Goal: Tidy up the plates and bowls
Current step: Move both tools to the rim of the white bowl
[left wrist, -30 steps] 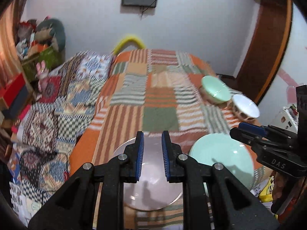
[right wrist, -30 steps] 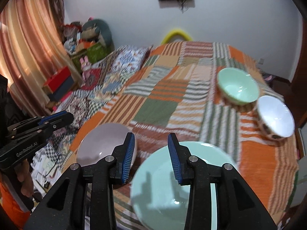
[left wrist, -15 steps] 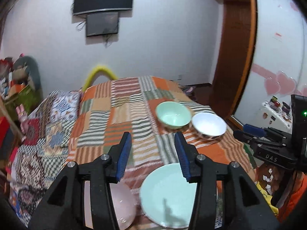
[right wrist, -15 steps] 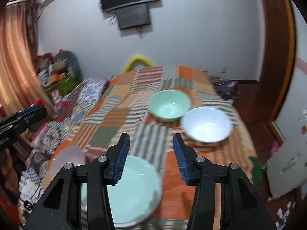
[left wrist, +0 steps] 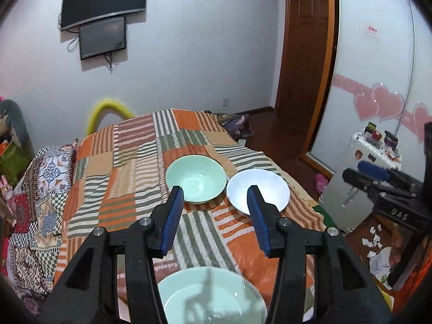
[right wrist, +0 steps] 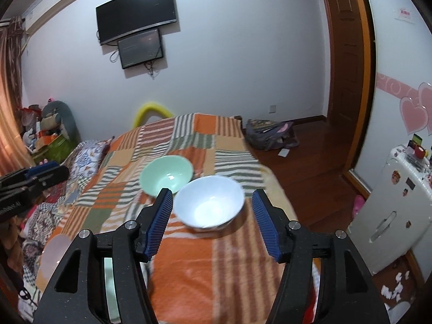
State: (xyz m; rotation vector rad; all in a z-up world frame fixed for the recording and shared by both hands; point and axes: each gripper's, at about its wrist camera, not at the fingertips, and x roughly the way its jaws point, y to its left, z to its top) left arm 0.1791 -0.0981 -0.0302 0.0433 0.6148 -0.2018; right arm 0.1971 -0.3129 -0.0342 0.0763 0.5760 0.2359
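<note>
A mint green bowl (left wrist: 195, 179) and a white bowl (left wrist: 257, 190) stand side by side, upright, on the patchwork blanket. My left gripper (left wrist: 215, 198) hovers short of them, open, with nothing between its fingers. A mint green plate (left wrist: 213, 297) lies below it at the near edge. In the right wrist view, my right gripper (right wrist: 212, 202) points at the white bowl (right wrist: 209, 205); its jaws are opening and hold nothing. The green bowl (right wrist: 166, 174) sits just behind to the left. A pink plate (right wrist: 54, 251) lies at the near left, with a sliver of the green plate (right wrist: 110, 283) beside it.
The blanket-covered bed (right wrist: 221, 259) drops off to a wooden floor on the right, where a white mini fridge (right wrist: 397, 210) stands and a bag (right wrist: 270, 135) lies. Boxes and toys (right wrist: 46, 135) are piled at the far left. Screens (right wrist: 137, 24) hang on the far wall.
Both grippers rose and swung right from the plates toward the two bowls, and their jaws widened. The plates slid to the bottom of the views; the bowls now sit ahead of the fingers.
</note>
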